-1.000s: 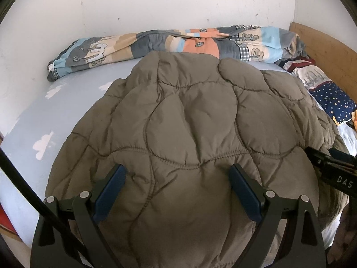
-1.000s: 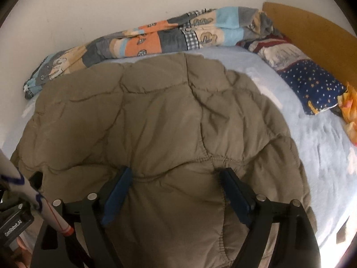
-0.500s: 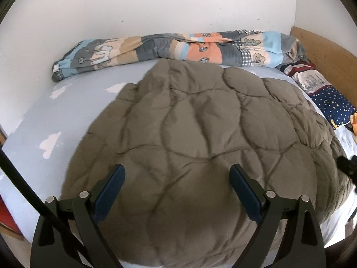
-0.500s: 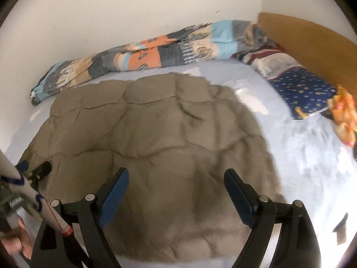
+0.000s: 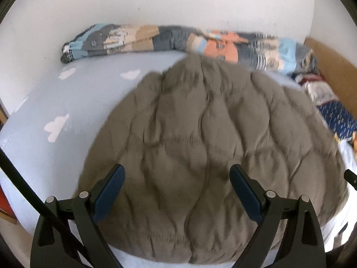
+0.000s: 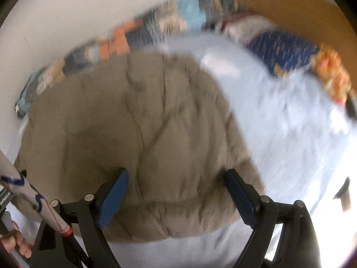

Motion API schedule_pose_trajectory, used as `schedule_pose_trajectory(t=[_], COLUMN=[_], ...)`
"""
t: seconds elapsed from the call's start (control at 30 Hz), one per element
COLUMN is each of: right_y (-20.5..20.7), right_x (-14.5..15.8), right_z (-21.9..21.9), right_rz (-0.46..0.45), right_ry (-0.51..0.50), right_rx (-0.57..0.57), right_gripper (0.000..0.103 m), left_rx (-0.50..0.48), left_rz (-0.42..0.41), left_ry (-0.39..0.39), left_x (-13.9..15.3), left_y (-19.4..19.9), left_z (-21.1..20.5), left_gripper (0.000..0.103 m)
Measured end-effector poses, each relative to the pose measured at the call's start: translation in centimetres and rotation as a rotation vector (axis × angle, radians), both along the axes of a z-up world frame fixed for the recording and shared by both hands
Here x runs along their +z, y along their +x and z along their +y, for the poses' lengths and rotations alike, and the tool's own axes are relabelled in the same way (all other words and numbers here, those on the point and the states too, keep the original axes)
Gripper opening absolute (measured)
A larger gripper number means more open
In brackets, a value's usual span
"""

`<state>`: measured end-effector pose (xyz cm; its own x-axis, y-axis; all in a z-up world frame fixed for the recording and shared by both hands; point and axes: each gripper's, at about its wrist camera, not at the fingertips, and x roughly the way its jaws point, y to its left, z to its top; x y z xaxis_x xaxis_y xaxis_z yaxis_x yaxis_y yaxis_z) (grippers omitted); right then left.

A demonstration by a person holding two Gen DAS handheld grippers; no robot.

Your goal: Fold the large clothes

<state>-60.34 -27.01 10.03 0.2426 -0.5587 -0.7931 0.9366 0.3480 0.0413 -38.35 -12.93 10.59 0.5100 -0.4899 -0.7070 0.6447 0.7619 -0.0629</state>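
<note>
moved: both hand-held grippers back off jacket [image 5: 207, 147] | now: jacket flat below | left [image 5: 177, 178], right [image 6: 176, 181] wide apart, empty

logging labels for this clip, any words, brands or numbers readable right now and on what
None can be read for sure.
Small white print on the black device at the left edge of the right wrist view: too small and cut off to read.
Patchwork blanket along the wall: printed figures only, blurred, no letters legible.
Quilted olive jacket: no label showing.

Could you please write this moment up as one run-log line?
stage: between folds | jacket: lying on bed, nothing gripping it | left claw: open | right claw: open
</note>
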Motion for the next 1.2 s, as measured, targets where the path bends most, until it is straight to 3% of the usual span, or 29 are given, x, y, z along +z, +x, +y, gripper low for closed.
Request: schedule_pose_trajectory(t=[0.1, 0.27, 0.3, 0.37, 0.4, 0.43, 0.53, 0.6, 0.67, 0.8, 1.0, 1.1, 1.2], right_y=[1.5, 4.5, 5.2, 7.0, 7.8, 8.5, 10.5, 11.7, 12.4, 13.2, 10.8, 9.6, 8.8], right_x=[2.7, 4.9, 5.4, 5.7, 5.4, 5.1, 3.1, 1.1, -1.6, -4.3, 0.5, 3.1, 4.0], right_z=[0.2, -3.6, -4.7, -6.8, -8.2, -9.5, -13.0, -15.1, -16.7, -18.1, -14.2, -9.9, -5.0], right_rz=[-0.038, -0.112, -0.120, -0.099, -0.085, -0.083, -0.067, -0.009, 0.028, 0.091, -0.004, -0.023, -0.039], right_ry=[-0.101, -0.066, -0.070, -0.061, -0.048, -0.031, 0.040, 0.085, 0.177, 0.249, 0.139, 0.064, 0.036], right_rx=[0.058, 0.104, 0.110, 0.123, 0.126, 0.129, 0.132, 0.142, 0.150, 0.184, 0.173, 0.206, 0.240], right_gripper=[0.092, 0.090, 0.084, 0.064, 0.048, 0.038, 0.037, 0.037, 0.037, 0.037, 0.040, 0.048, 0.048], left_rx=[0.007, -0.026, -0.040, -0.055, -0.057, -0.061, -0.054, -0.046, -0.028, -0.019, -0.052, -0.091, -0.136], left_rz=[0.011, 0.068, 0.064, 0.084, 0.097, 0.121, 0.182, 0.237, 0.292, 0.292, 0.234, 0.184, 0.118], left_ry=[-0.052, 0.020, 0.051, 0.079, 0.083, 0.094, 0.184, 0.228, 0.209, 0.196, 0.038, 0.004, -0.008], left_x=[2.2, 4.2, 4.4, 4.2, 3.9, 3.4, 0.6, -1.3, -2.5, -2.0, 1.8, 3.0, 3.4], left_y=[1.9, 6.8, 7.7, 9.2, 10.0, 10.6, 12.6, 13.6, 14.5, 14.3, 9.7, 5.7, 0.1], left_z=[-1.0, -6.4, -8.1, -10.6, -11.5, -12.4, -14.9, -15.5, -15.4, -15.3, -10.0, -7.3, -3.9], left_gripper=[0.094, 0.094, 0.094, 0.094, 0.094, 0.094, 0.094, 0.096, 0.098, 0.099, 0.099, 0.099, 0.099])
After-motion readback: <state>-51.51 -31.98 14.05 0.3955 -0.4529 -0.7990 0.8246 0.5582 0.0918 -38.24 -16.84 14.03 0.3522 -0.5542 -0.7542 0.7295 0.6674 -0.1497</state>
